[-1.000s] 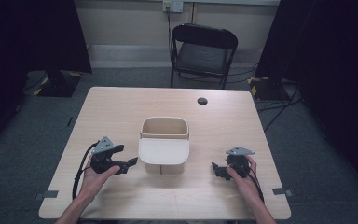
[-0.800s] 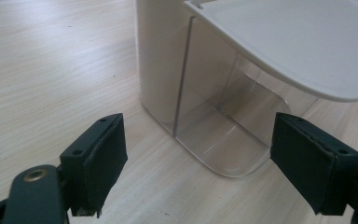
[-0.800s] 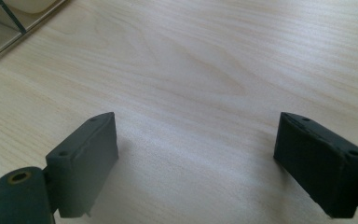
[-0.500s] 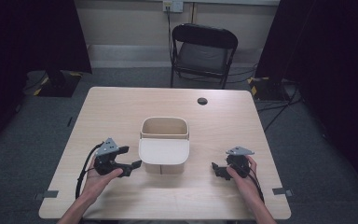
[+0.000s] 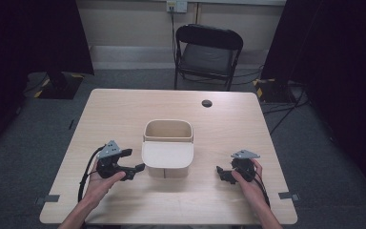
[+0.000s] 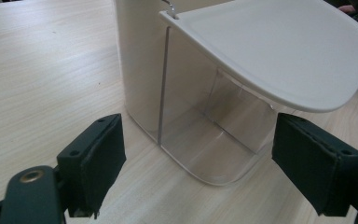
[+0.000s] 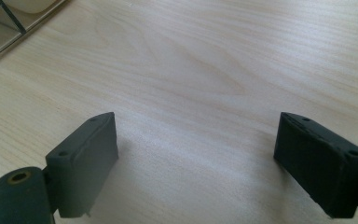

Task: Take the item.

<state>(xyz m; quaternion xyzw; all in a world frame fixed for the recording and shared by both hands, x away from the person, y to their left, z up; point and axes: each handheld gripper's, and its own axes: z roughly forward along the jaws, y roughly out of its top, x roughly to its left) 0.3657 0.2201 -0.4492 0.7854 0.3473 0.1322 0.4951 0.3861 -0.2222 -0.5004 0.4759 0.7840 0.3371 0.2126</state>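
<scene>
A cream bin [image 5: 167, 143] stands at the middle of the table [image 5: 124, 109], open at the top, with a flat white lid [image 5: 167, 153] jutting toward me. In the left gripper view that lid [image 6: 279, 46] overhangs a clear front compartment [image 6: 214, 135]. My left gripper [image 5: 132, 162] is open just left of the bin's front, its jaws [image 6: 200, 133] pointing at the clear part without touching it. Out to the right of the bin my right gripper [image 5: 222, 173] is open low over bare wood [image 7: 198, 126], holding nothing.
A small black round thing [image 5: 207, 103] lies near the table's far edge. A black folding chair [image 5: 208, 47] stands beyond the table. Tape marks [image 5: 51, 198] sit at the near corners. A corner of the bin [image 7: 9, 23] shows in the right gripper view.
My left gripper has edged to the right, closer to the bin's front. The right gripper and the bin have stayed where they were.
</scene>
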